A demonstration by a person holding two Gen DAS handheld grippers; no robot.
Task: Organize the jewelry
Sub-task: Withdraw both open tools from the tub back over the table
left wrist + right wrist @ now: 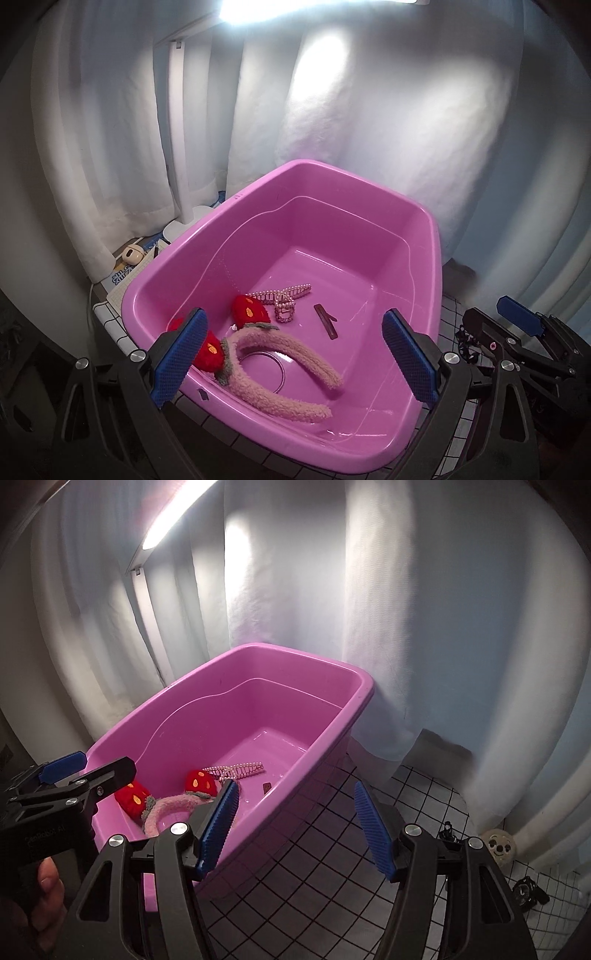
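The pink rectangular plastic tub (417, 236) already holds several pieces, so the sorting looks partly done. In the left wrist view, a fuzzy pink headband with two red plush strawberries (280, 373) lies on the tub floor at about 7 o'clock from the tub's middle. A pearl-beaded hair comb with a loop of pink beads (282, 297) rests just past it toward 11 o'clock, and a small dark brown flat hair clip (325, 320) lies beside the pearls, near the centre of the floor.

Some items remain outside, on the white cloth with a black grid (332, 849) to the right of the tub. In the right wrist view, a small black trinket (448, 830) sits at about 3 o'clock from the fingers, a round cream piece with a face on it (499, 846) lies farther out in the same direction, and a dark black ornament (528, 890) sits at about 4 o'clock. What exactly these pieces are is too small to tell.

The left gripper (293, 354) hovers over the near rim of the tub with its blue pads wide apart and nothing between them. The right gripper (295, 836) hangs above the grid cloth just right of the tub wall, fingers likewise spread and empty. Judging by this, the remaining work is to collect the pieces on the cloth and place them in the tub.
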